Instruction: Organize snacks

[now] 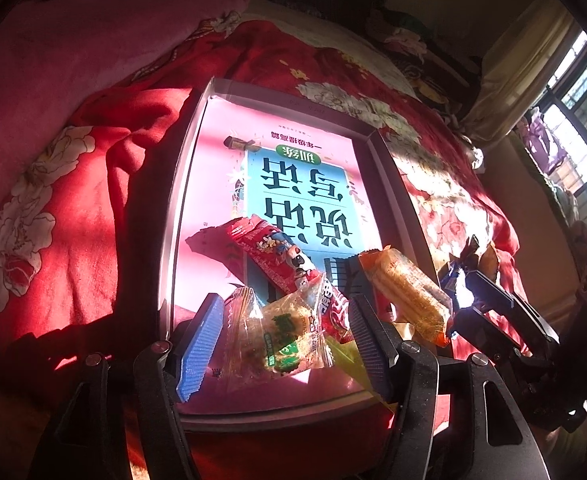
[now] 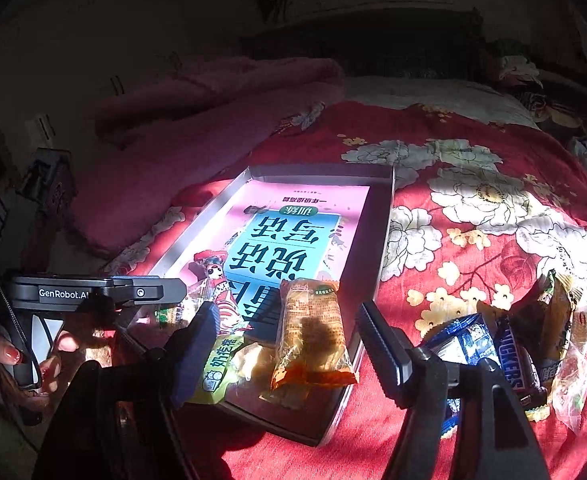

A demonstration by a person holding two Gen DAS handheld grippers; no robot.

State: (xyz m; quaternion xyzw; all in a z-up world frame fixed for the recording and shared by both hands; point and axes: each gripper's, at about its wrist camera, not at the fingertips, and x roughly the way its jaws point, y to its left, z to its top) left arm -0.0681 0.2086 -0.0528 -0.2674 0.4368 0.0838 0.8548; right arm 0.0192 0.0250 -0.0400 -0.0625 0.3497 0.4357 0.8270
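Note:
A shallow grey box (image 1: 189, 160) (image 2: 385, 220) lies on the red flowered bedspread, with a pink and blue book flat inside it. Several snacks rest at its near end. A clear packet with a green label (image 1: 281, 336) lies between the fingers of my left gripper (image 1: 283, 340), which is open, its pads off the wrapper. A red packet (image 1: 289, 264) lies just beyond. An orange packet (image 2: 313, 336) (image 1: 405, 292) lies between the fingers of my right gripper (image 2: 289, 352), also open. A yellow-green packet (image 2: 217, 368) sits by its left finger.
A pile of loose snacks, a Snickers bar (image 2: 509, 352) among them, lies on the bedspread (image 2: 453, 152) right of the box. A pink blanket (image 1: 93, 40) is heaped at the far left. A hand (image 2: 9, 354) holds the left gripper's handle. A window (image 1: 581, 128) is at the right.

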